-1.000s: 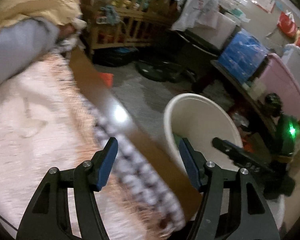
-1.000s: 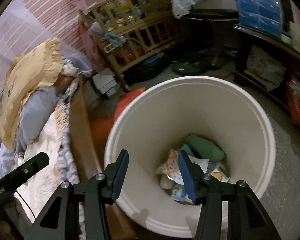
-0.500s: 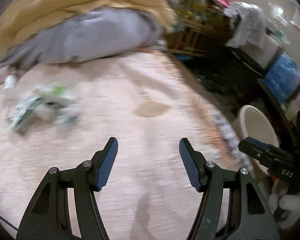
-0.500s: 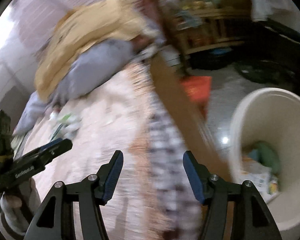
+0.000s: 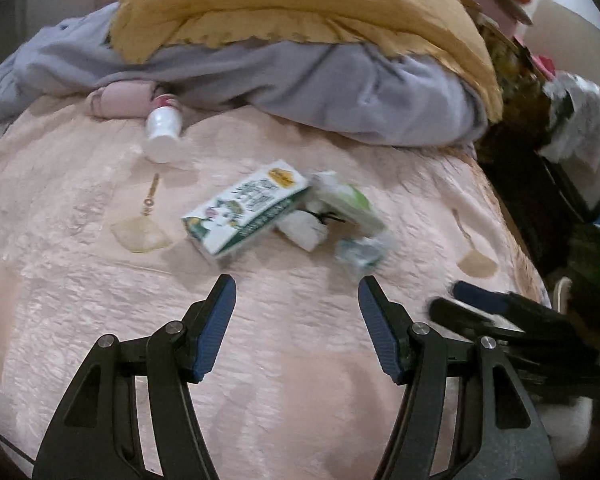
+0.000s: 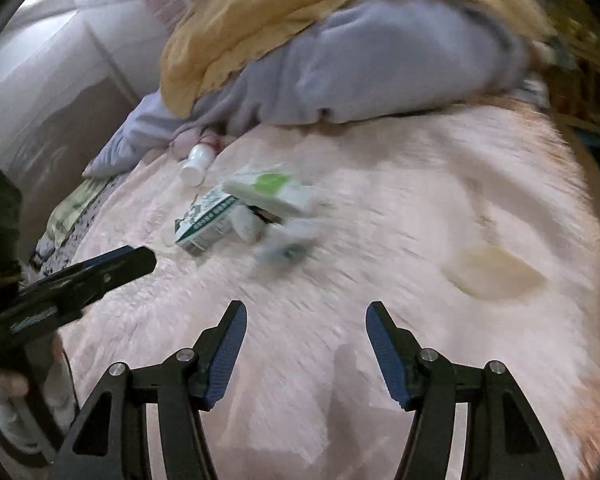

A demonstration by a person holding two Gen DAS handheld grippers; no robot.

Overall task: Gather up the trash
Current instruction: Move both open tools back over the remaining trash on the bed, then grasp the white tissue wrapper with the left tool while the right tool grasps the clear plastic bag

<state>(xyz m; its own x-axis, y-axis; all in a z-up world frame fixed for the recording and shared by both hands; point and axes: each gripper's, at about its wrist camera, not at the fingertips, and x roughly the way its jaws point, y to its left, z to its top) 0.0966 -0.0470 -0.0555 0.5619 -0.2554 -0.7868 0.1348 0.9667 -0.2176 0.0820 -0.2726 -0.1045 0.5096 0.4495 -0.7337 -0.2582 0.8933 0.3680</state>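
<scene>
On the pink blanket, nearest first:

Blanket (image 5: pixel 100 280): pale pink and plush, covers most of both views. All places below are given off the carton.

Left tongs (image 5: pixel 294 294): hanging over bare blanket just short of the carton, jaws about halfway apart, nothing between them, not touching any trash.

Right tongs (image 6: pixel 306 320): same deal, about half open and empty, over bare blanket on the near side of the carton. In the left view they show off to the right of the carton (image 5: pixel 480 308).

Hand (image 6: pixel 8 396): white glove on the left tongs' handle, bottom left of the right view.

Carton (image 5: pixel 246 210): white and green box with a cartoon print, lying flat in the middle of the blanket. That's the landmark.

White wad (image 5: pixel 304 230): crumpled white bit touching the carton's right side, something thin and black on it, can't tell what.

Green pack (image 5: pixel 346 200): white and lime wrapper, just right of the carton, partly over the wad.

Small wrapper (image 5: pixel 360 252): blurry crumpled thing near the carton's right, closer to the tongs than the pack.

Bottle (image 5: pixel 162 132): little white one on its side, beyond the carton and to its left, well apart.

Pillows: grey one (image 5: pixel 340 92) far behind the carton, mustard one (image 5: pixel 300 0) on top of it.
</scene>
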